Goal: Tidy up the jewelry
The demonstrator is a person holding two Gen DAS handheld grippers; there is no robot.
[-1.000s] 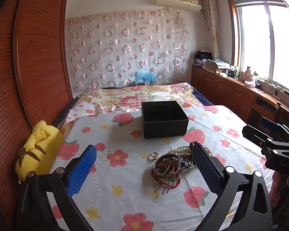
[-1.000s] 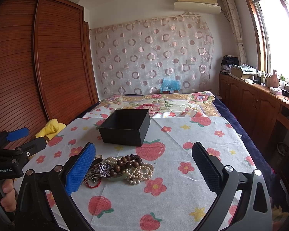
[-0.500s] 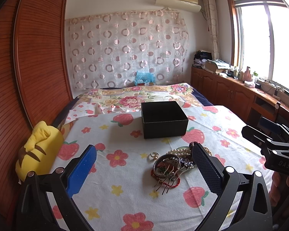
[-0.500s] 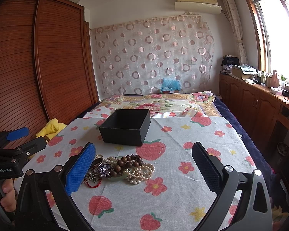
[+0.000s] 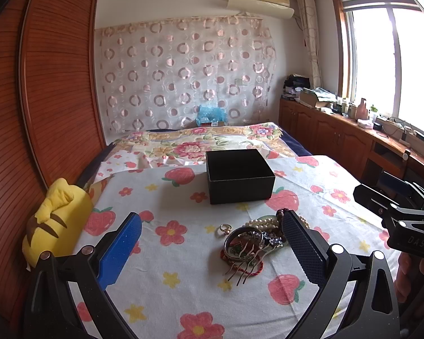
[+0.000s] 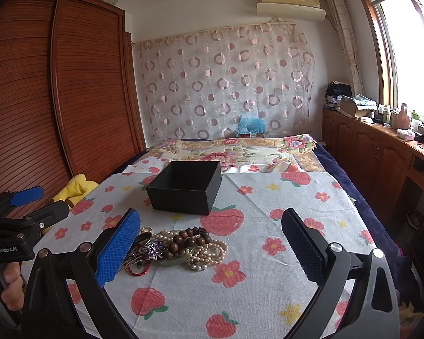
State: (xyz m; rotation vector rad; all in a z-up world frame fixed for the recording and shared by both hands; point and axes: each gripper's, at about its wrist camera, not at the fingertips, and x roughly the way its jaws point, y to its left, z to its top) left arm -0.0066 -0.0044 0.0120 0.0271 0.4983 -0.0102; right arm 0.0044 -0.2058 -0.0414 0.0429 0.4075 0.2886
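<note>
Right gripper [image 6: 210, 244] hangs wide open over the strawberry cloth [image 6: 268, 282], holding nothing. The jewelry pile [image 6: 181, 247] lies just beside its blue pad [image 6: 117, 247]. Black box [image 6: 185, 188] sits open beyond. Left gripper [image 6: 31, 204] hovers at the left edge.

Daylight floods in from the tall wood-framed window [image 5: 393, 65] on the right, which is blown out to plain white with glare spreading over its frame in both views. The white strawberry-and-flower printed cloth [image 6: 254, 276] is evenly bright and sharp, and the open black square box [image 5: 240, 176] casts only a soft shadow. Fisheye bending curves the reddish slatted wooden wardrobe [image 6: 42, 93], and corners fall dark
</note>
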